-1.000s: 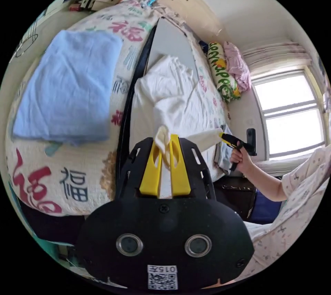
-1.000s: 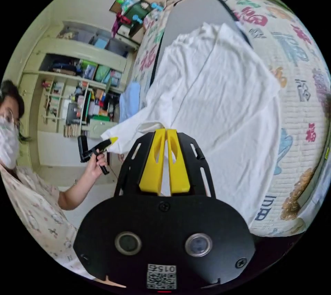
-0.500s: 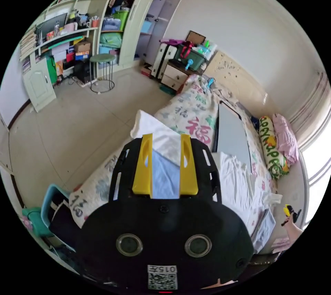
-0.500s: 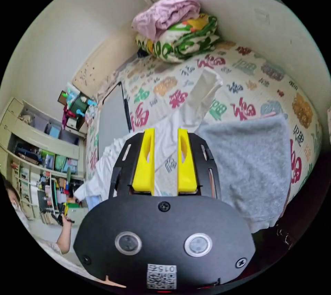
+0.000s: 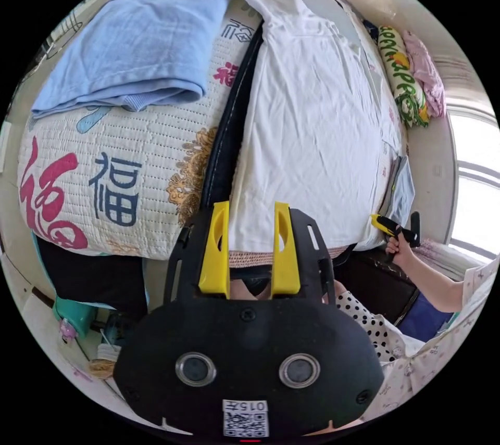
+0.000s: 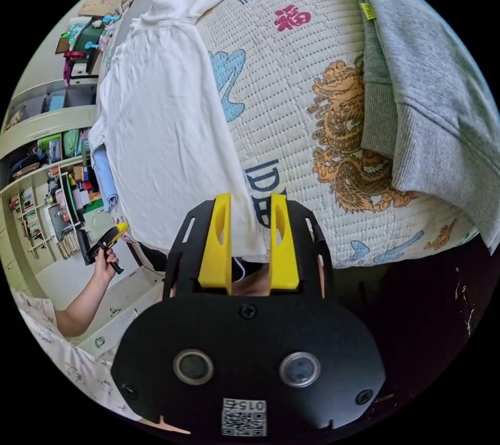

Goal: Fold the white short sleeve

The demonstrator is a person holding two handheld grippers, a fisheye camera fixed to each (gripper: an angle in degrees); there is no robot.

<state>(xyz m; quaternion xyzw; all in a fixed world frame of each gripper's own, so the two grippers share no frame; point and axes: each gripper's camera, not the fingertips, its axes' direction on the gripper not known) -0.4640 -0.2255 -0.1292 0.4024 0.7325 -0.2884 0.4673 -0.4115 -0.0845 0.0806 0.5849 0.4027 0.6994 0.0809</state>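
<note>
**Both grippers open at the shirt's hem**

We see the left gripper (image 5: 251, 216) with its yellow jaws spread, the hem of the white short sleeve (image 5: 307, 122) lying between them, unpinched. The right gripper (image 6: 251, 208) likewise stands open over a hem corner. The shirt lies flat on the patterned quilt (image 6: 312, 117), between a folded blue garment (image 5: 130, 60) and a grey sweatshirt (image 6: 432, 96).
</note>
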